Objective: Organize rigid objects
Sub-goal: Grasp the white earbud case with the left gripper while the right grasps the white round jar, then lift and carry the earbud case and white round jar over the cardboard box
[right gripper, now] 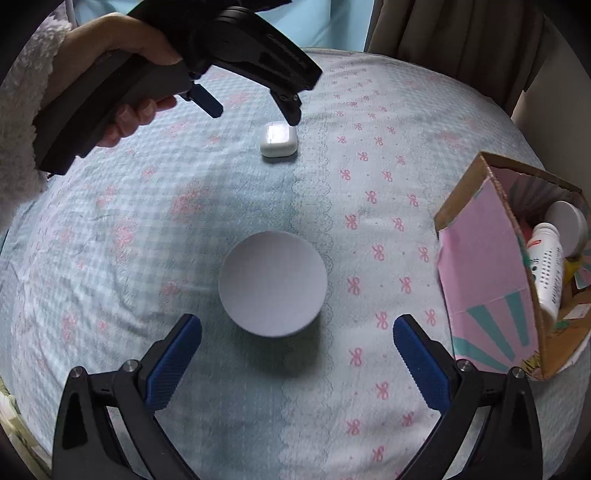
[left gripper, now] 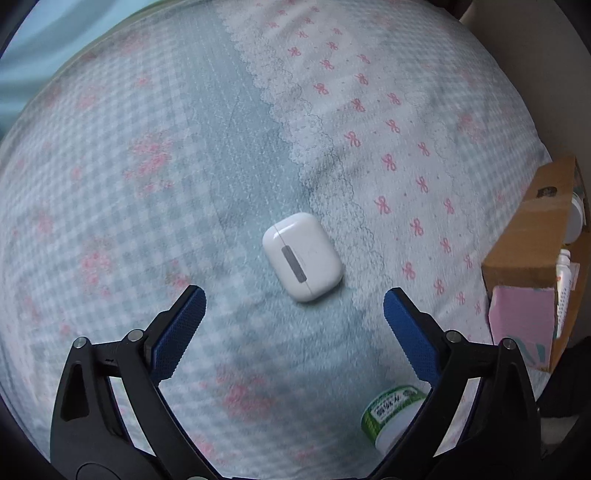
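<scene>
A white earbud case (left gripper: 302, 256) lies on the bedspread, just ahead of my open, empty left gripper (left gripper: 293, 301). In the right wrist view the case (right gripper: 277, 139) sits below the left gripper (right gripper: 255, 110), which hovers over it. A round white lid-topped jar (right gripper: 272, 283) stands on the bed just ahead of my open, empty right gripper (right gripper: 297, 326). A green-and-white bottle (left gripper: 391, 415) lies near my left gripper's right finger. A cardboard box (right gripper: 491, 266) with a pink inside holds a white bottle (right gripper: 548, 269) and a white jar (right gripper: 567, 223).
The bedspread (right gripper: 184, 221) is blue check on the left and white with pink bows on the right. The box also shows in the left wrist view (left gripper: 532, 254) at the right edge. Curtains (right gripper: 443, 33) hang behind the bed.
</scene>
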Available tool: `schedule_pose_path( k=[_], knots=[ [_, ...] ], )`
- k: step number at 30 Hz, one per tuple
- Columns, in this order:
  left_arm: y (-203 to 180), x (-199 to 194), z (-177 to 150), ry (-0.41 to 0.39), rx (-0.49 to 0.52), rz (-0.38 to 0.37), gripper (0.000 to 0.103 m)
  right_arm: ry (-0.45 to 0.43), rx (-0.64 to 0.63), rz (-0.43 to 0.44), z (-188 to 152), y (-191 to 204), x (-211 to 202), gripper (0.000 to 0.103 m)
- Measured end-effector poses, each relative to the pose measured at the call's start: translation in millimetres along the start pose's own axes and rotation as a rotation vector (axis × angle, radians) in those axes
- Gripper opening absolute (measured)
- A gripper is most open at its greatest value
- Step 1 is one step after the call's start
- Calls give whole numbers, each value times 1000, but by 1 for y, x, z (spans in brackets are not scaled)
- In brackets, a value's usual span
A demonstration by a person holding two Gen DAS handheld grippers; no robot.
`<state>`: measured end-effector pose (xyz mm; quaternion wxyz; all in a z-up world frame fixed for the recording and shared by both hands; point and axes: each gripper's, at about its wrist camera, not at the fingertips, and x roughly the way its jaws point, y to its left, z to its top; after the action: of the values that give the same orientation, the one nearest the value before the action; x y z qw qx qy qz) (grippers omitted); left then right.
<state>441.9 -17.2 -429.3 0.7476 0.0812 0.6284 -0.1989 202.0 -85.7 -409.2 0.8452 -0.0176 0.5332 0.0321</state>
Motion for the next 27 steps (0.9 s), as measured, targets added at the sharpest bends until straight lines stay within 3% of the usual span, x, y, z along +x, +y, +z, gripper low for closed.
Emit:
schedule_pose_path(
  k=[9, 16, 19, 22, 24, 25, 27],
  knots=[
    [-12, 45, 2, -87, -15, 82, 83, -94, -57, 25, -8, 6, 37, 99],
    [-22, 53, 3, -129, -38, 122, 81, -128, -81, 74, -7, 4, 51, 95],
    [-24, 52, 2, -134, -42, 130, 75, -137, -93, 98, -7, 5, 53, 86],
    [-24, 49, 3, -133, -58, 120, 63, -155, -121, 102, -7, 9, 51, 82],
    [-22, 46, 5, -133, -58, 117, 53, -163, -140, 109, -4, 12, 52, 73],
    [-19, 44, 7, -131, -55, 115, 53, -156, -150, 112, -2, 14, 53, 67],
    [-19, 43, 8, -130, -52, 110, 52, -155, -157, 117, 3, 15, 55, 67]
  ],
)
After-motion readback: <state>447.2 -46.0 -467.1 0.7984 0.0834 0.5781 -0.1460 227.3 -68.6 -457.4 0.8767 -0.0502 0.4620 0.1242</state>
